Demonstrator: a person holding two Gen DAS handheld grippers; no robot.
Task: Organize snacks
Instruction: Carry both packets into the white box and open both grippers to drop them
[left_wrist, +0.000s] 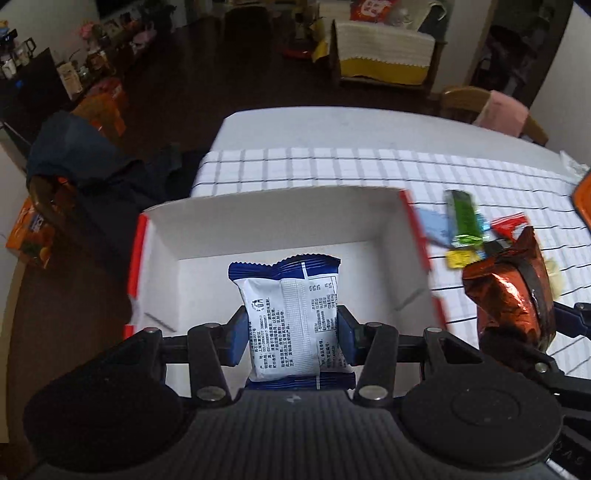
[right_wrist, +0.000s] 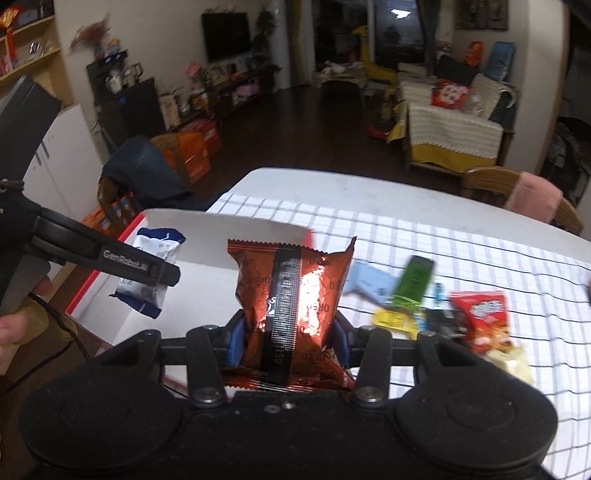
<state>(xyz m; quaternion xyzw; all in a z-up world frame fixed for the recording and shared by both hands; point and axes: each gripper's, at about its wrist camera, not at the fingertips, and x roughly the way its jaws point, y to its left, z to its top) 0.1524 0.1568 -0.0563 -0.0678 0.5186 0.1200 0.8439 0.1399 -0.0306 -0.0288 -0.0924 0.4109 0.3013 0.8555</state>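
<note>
Here the left gripper (left_wrist: 291, 328) pinches a blue-and-white packet (left_wrist: 291, 317) above the white box (left_wrist: 280, 218) at the counter's left edge; the right gripper (right_wrist: 288, 338) clamps an orange packet (right_wrist: 291, 295) beside it.

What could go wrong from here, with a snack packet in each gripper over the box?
1. The left gripper pinches the blue-and-white foil packet only at its lower half; the puffy pack might slip before it is low in the white cardboard box with red edges.
2. The right gripper carries the shiny orange foil packet close beside the left one, so the two could collide above the box.
3. Loose snacks lie near the box wall and may get swept.
</note>
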